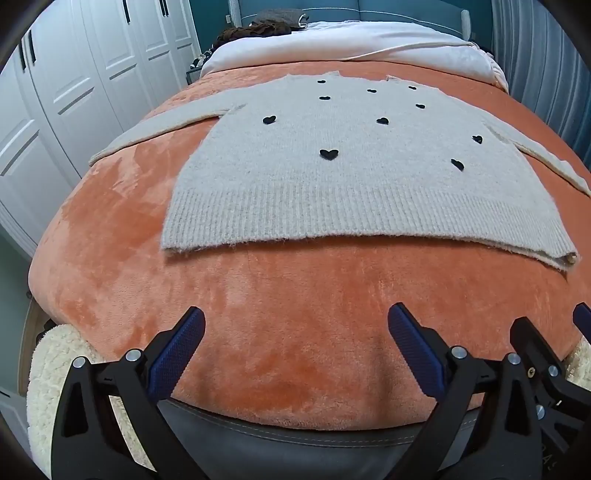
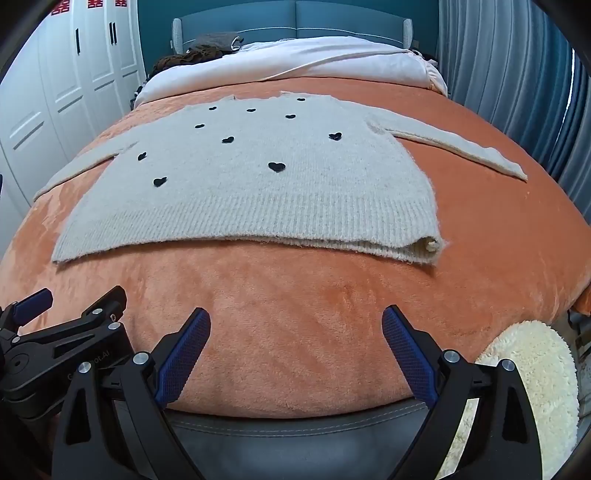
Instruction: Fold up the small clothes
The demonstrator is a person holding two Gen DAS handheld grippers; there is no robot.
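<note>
A small cream knit sweater (image 1: 332,177) with black hearts lies flat on the orange blanket (image 1: 295,314), hem toward me, both sleeves spread out to the sides. In the right wrist view the same sweater (image 2: 258,199) shows its right hem corner slightly lifted. My left gripper (image 1: 295,317) hovers over the blanket near the bed's foot, open, with nothing between its blue pads. My right gripper (image 2: 295,317) is beside it, also open and empty, short of the hem. Each gripper shows at the edge of the other's view.
White bedding (image 1: 369,44) and dark clothes (image 1: 258,27) lie at the head of the bed. White wardrobe doors (image 1: 74,92) stand on the left, blue curtains (image 2: 517,92) on the right. A fluffy cream rug (image 2: 535,369) lies by the bed's foot.
</note>
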